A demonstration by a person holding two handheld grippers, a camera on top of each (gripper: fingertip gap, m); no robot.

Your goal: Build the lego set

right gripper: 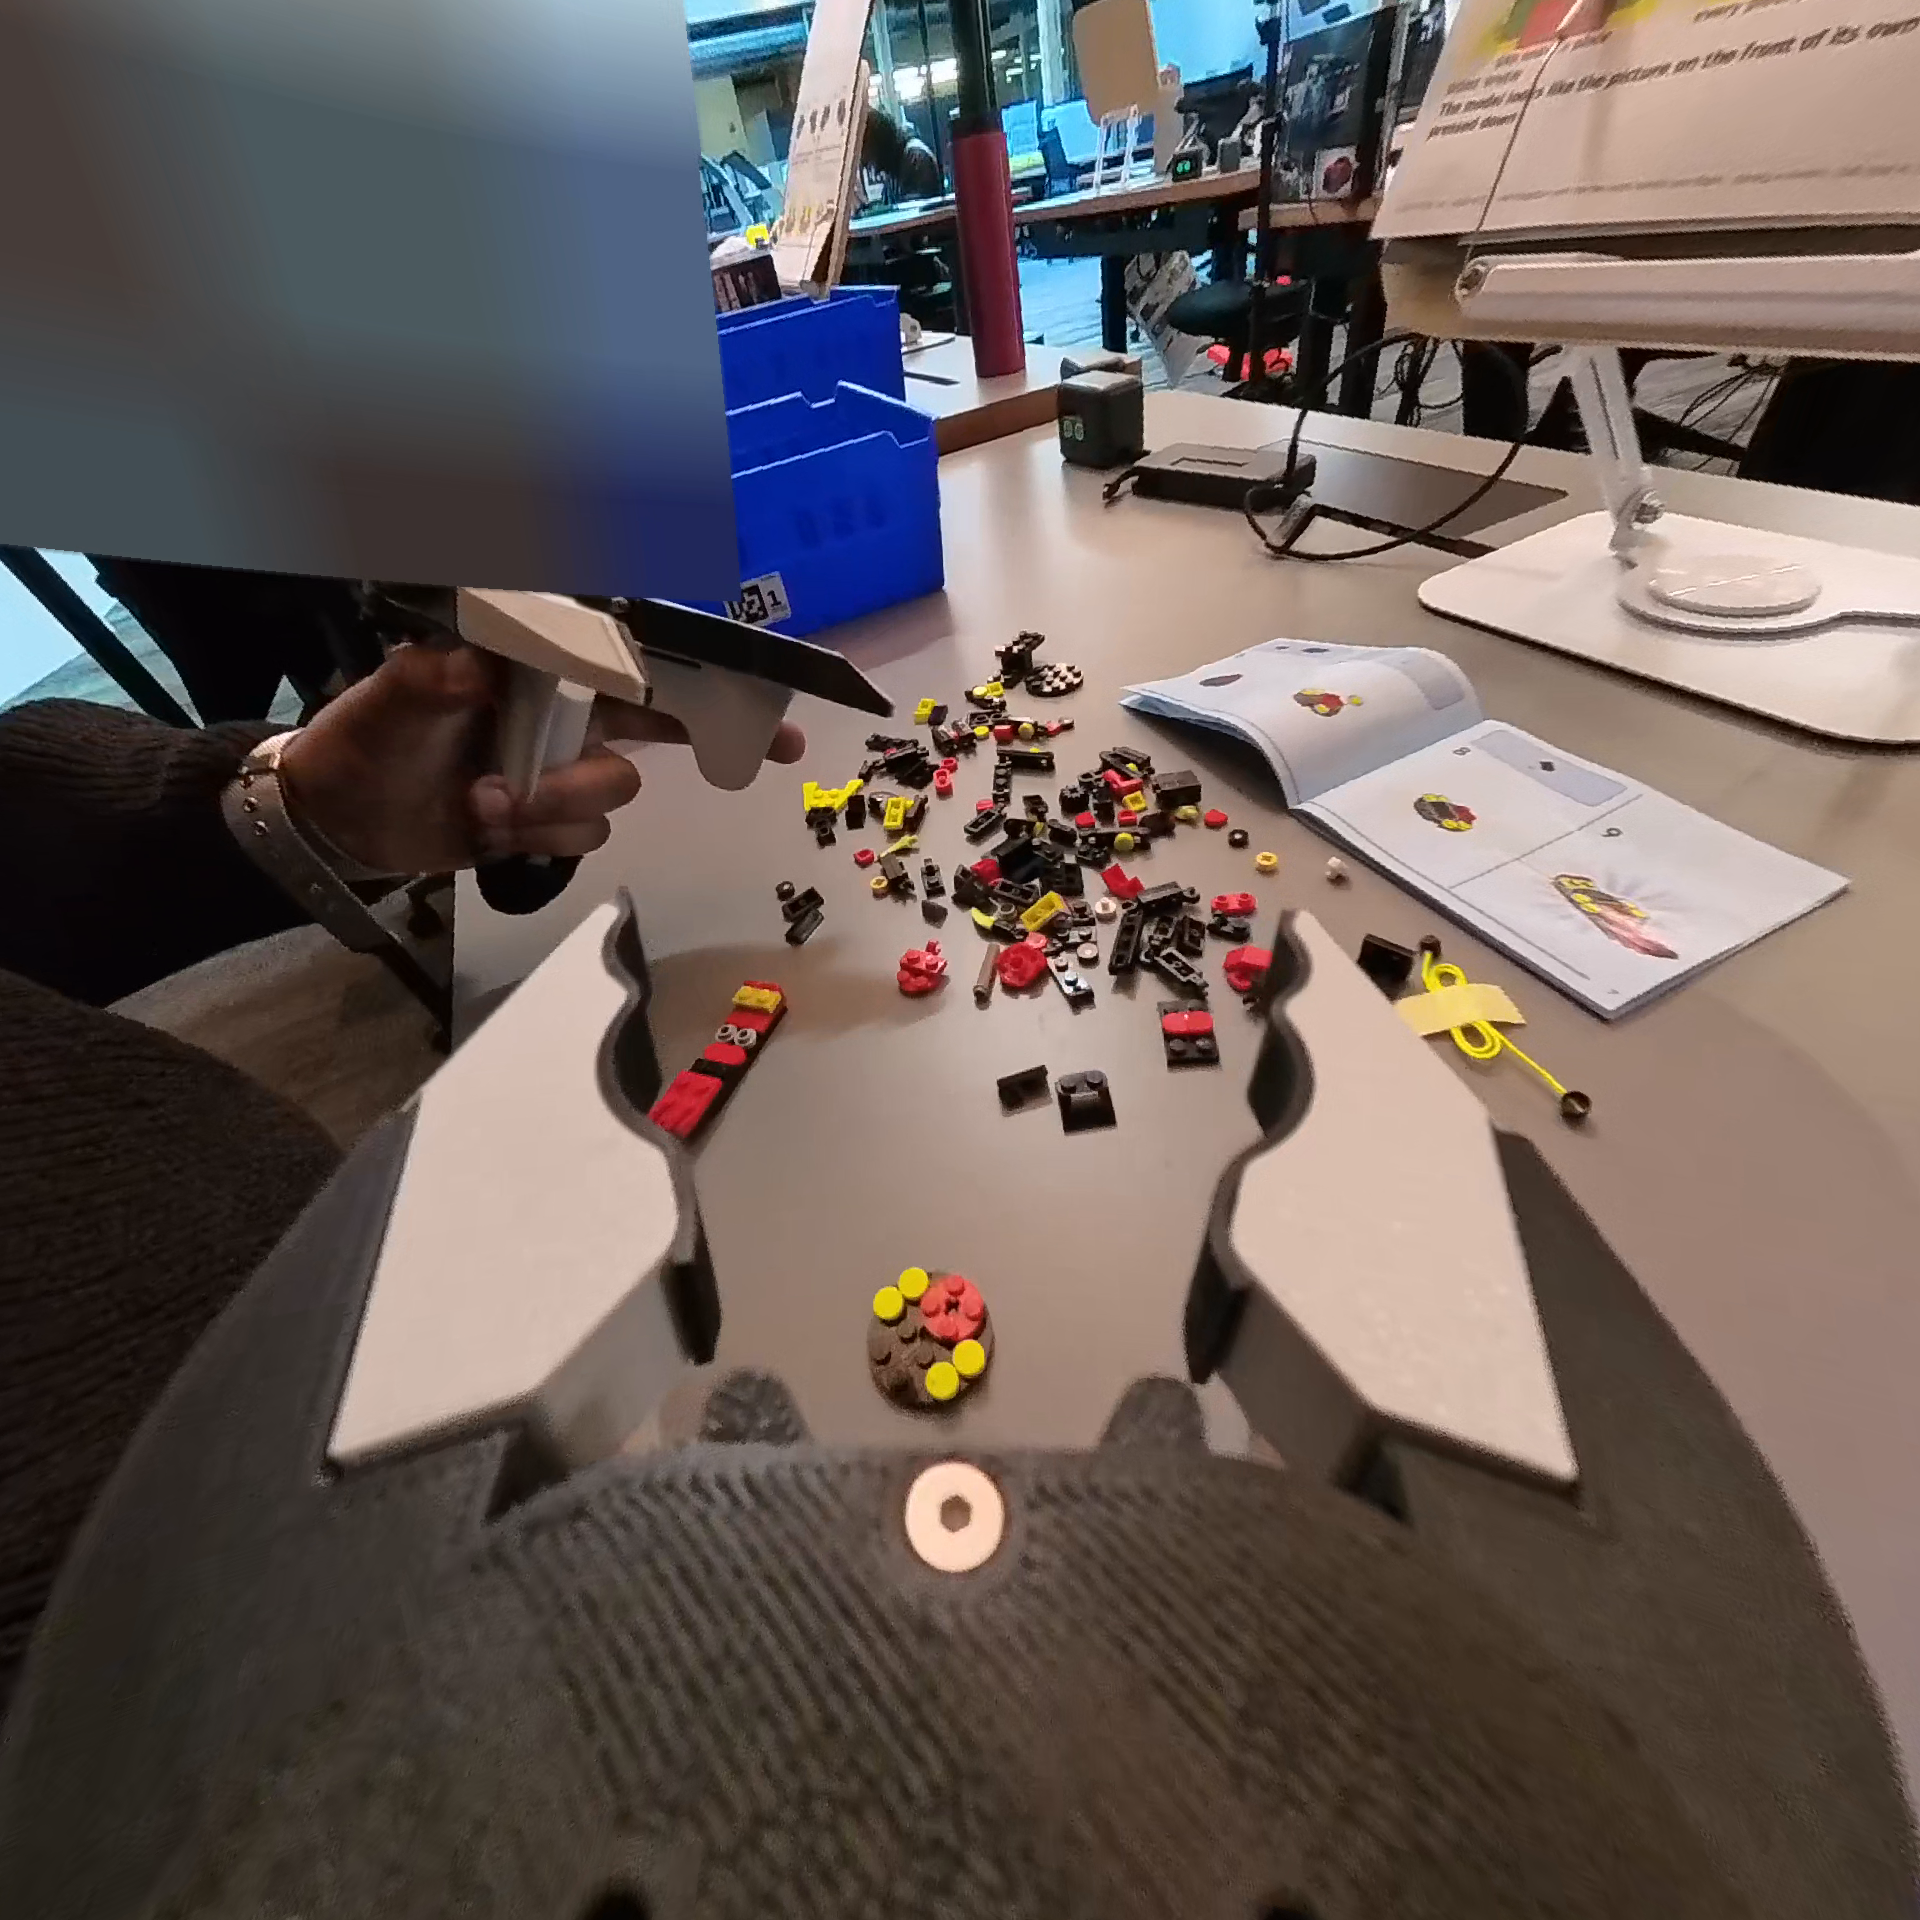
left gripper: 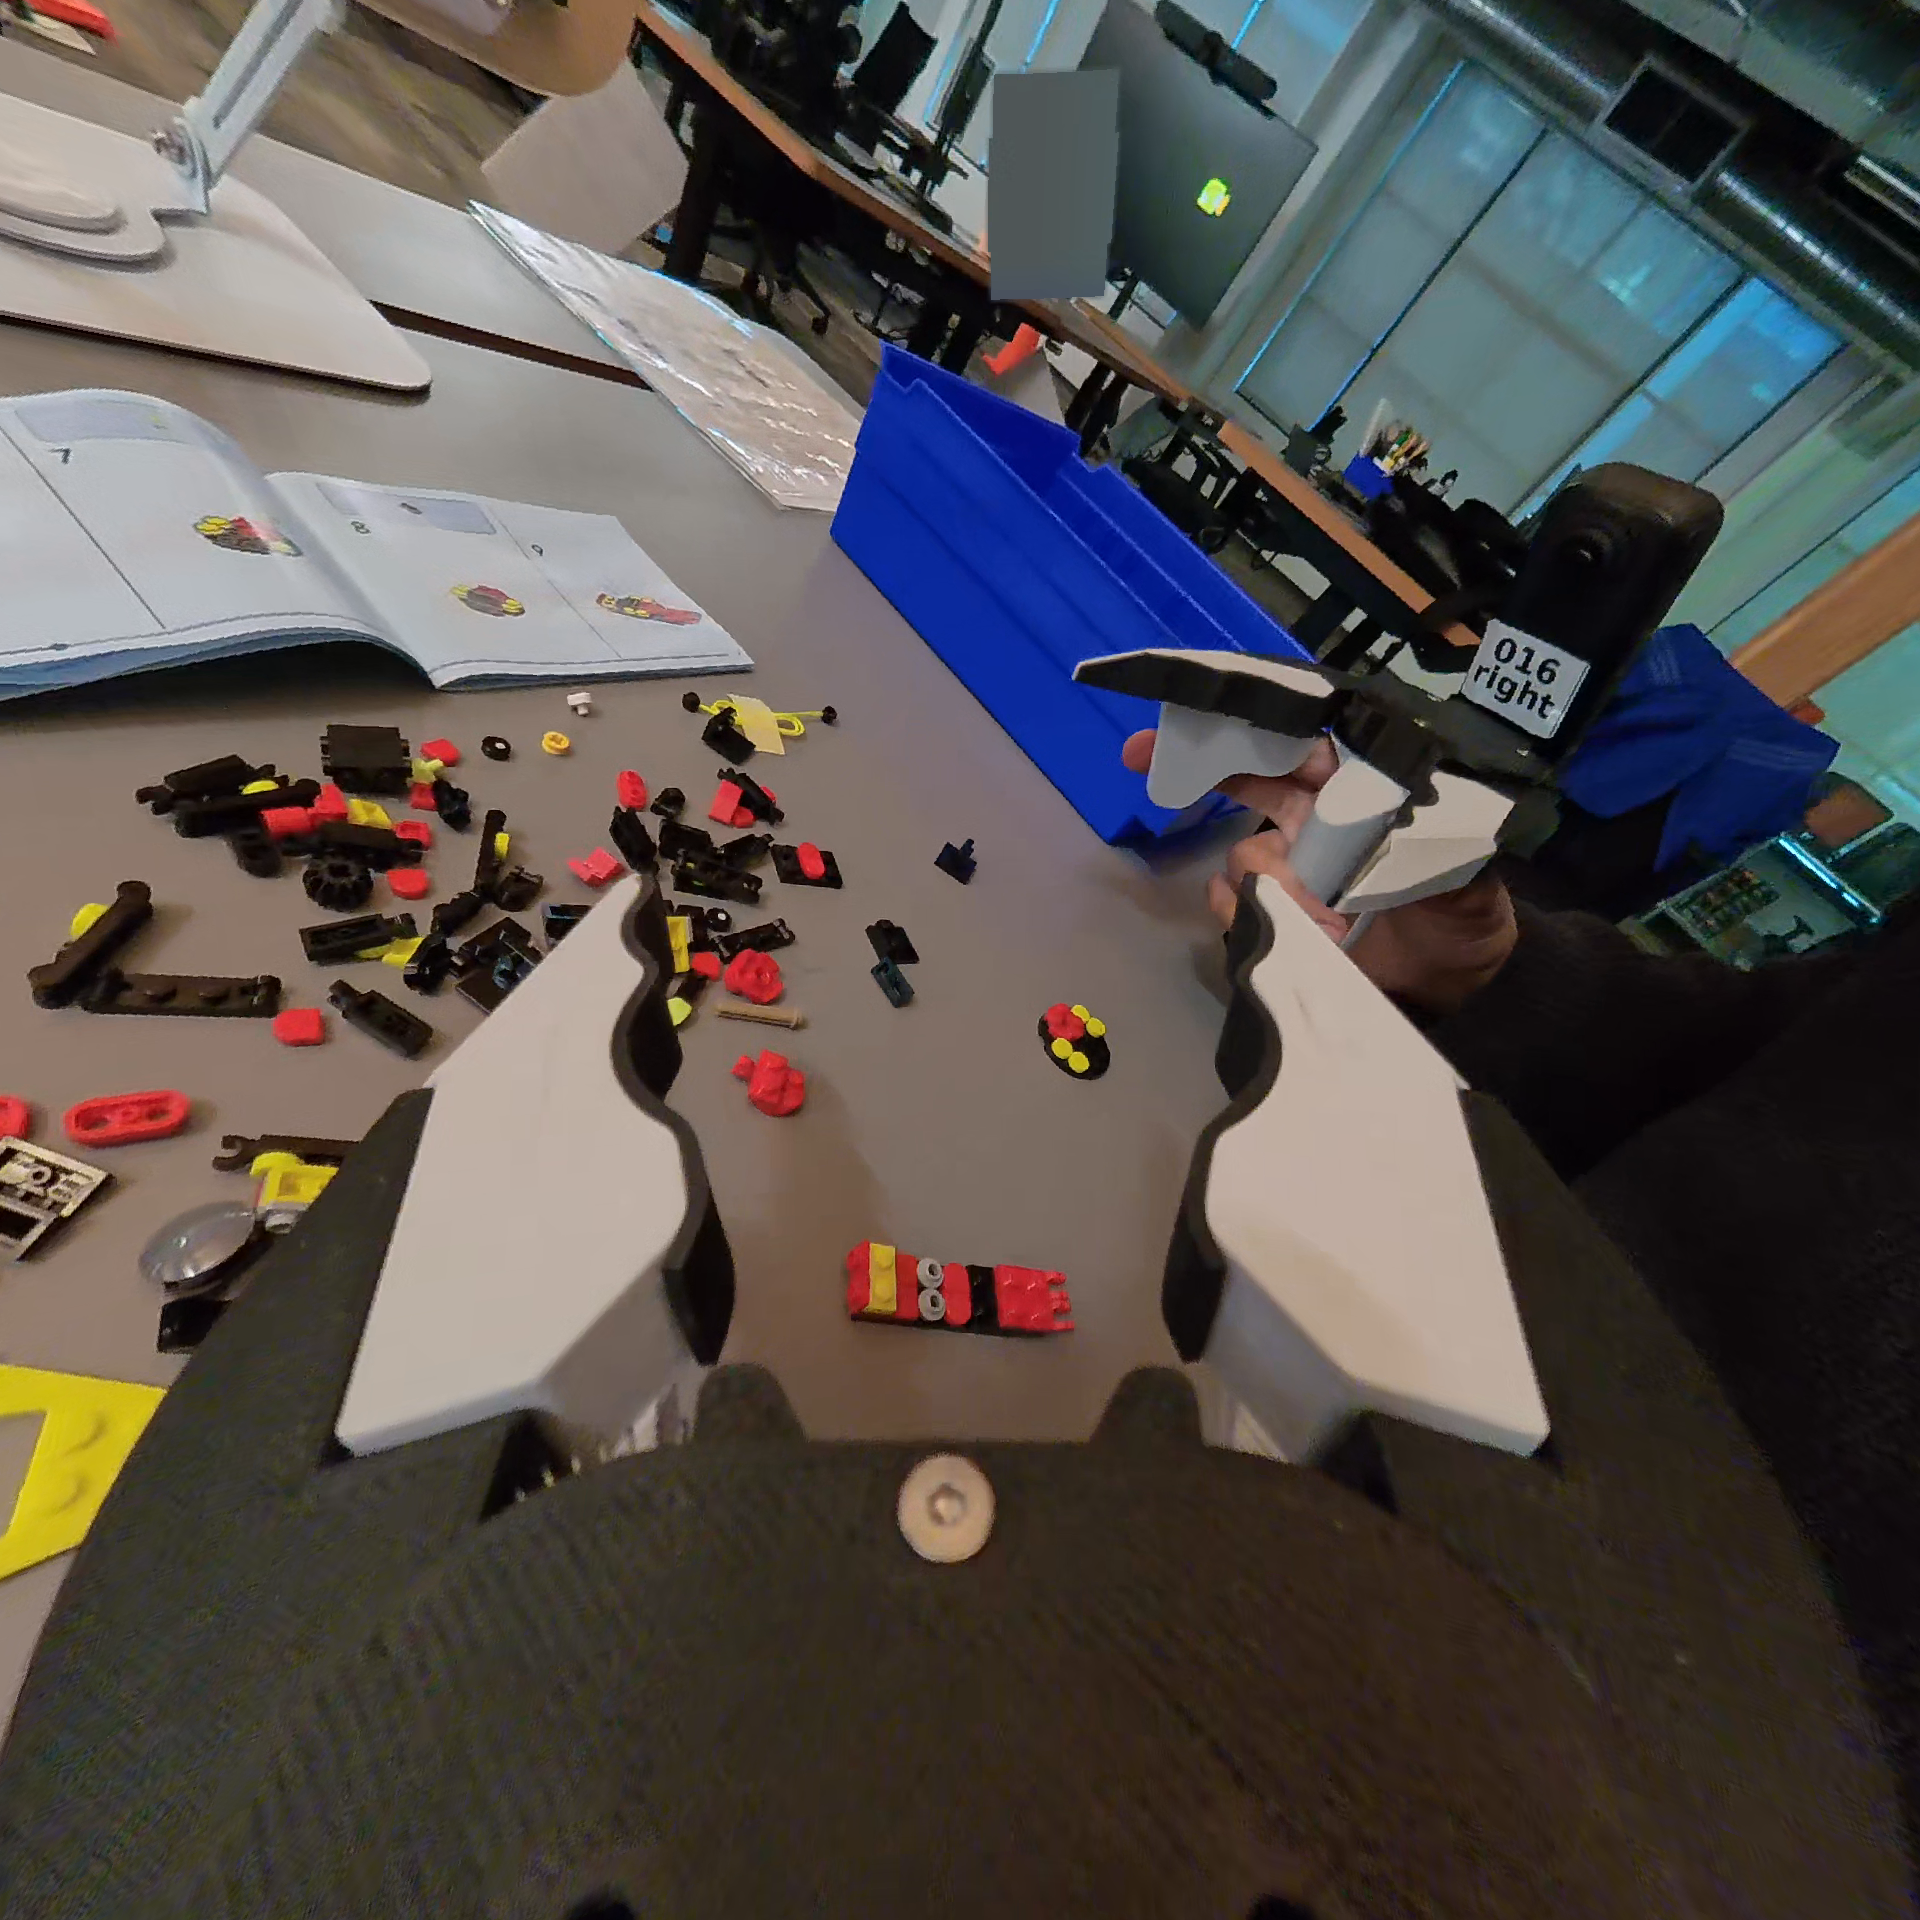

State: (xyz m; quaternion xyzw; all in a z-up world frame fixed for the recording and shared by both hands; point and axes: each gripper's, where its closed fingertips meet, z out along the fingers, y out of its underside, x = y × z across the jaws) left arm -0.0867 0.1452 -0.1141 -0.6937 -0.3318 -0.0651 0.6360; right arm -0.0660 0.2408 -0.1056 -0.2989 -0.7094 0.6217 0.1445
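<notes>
Both tools are hovering over the grey counter (right gripper: 1039, 1195) with jaws spread wide and nothing between them. The left hand-held gripper (left gripper: 940, 904) is looking down on the long red, yellow and black sub-assembly (left gripper: 958, 1288), which is lying just ahead of its palm, its long axis running across the gap from finger to finger — so a straight descent would close on its ends, not its flanks. The right hand-held gripper (right gripper: 951, 925) is sitting likewise over the round black plate with red and yellow studs (right gripper: 931, 1338), the nearer tool for that piece. Loose bricks (right gripper: 1049, 862) are lying scattered toward the counter's far side, beside the open instruction booklet (right gripper: 1496, 831) — page numbers show on it. A blue bin (left gripper: 1029, 613) is standing at the counter's edge. A printed sticker is marking the right tool, a square code tag the bin.
</notes>
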